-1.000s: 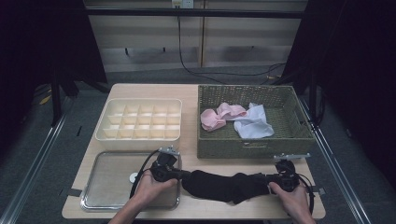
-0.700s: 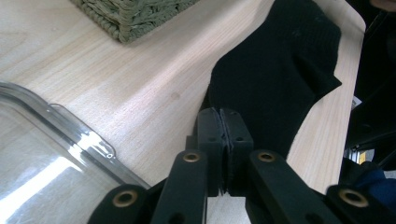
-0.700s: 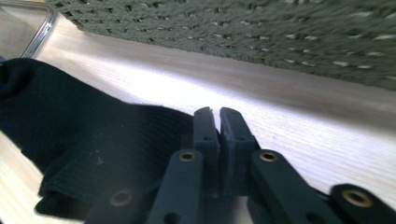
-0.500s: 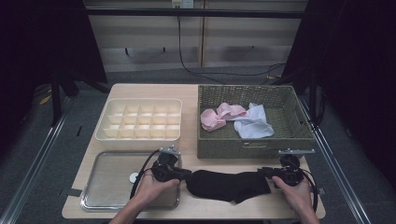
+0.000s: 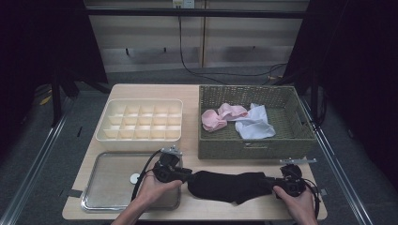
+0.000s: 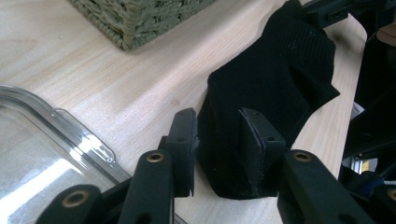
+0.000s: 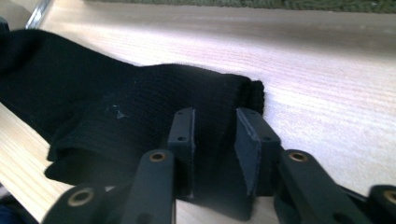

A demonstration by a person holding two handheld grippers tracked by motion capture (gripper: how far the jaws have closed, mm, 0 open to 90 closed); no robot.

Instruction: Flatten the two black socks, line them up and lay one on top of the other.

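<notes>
A black sock (image 5: 230, 186) lies flat along the front of the wooden table, stretched between my two grippers. My left gripper (image 5: 187, 177) is at its left end. In the left gripper view the jaws (image 6: 219, 126) straddle the sock's end (image 6: 271, 84) with gaps at the pads; they have just been opening. My right gripper (image 5: 274, 183) is at the sock's right end. In the right gripper view its jaws (image 7: 215, 126) stand apart around the ribbed cuff (image 7: 116, 116) without pressing it; they too have just been opening.
A wicker basket (image 5: 220, 145) behind the sock holds a pink cloth (image 5: 218, 117) and a white cloth (image 5: 256, 123). A cream compartment tray (image 5: 141, 140) stands at back left. A metal tray (image 5: 103, 197) lies under my left hand. The table's front edge is close.
Both grippers have let go of the sock's ends, and the sock now lies slack on the table. The hands have hardly moved.
</notes>
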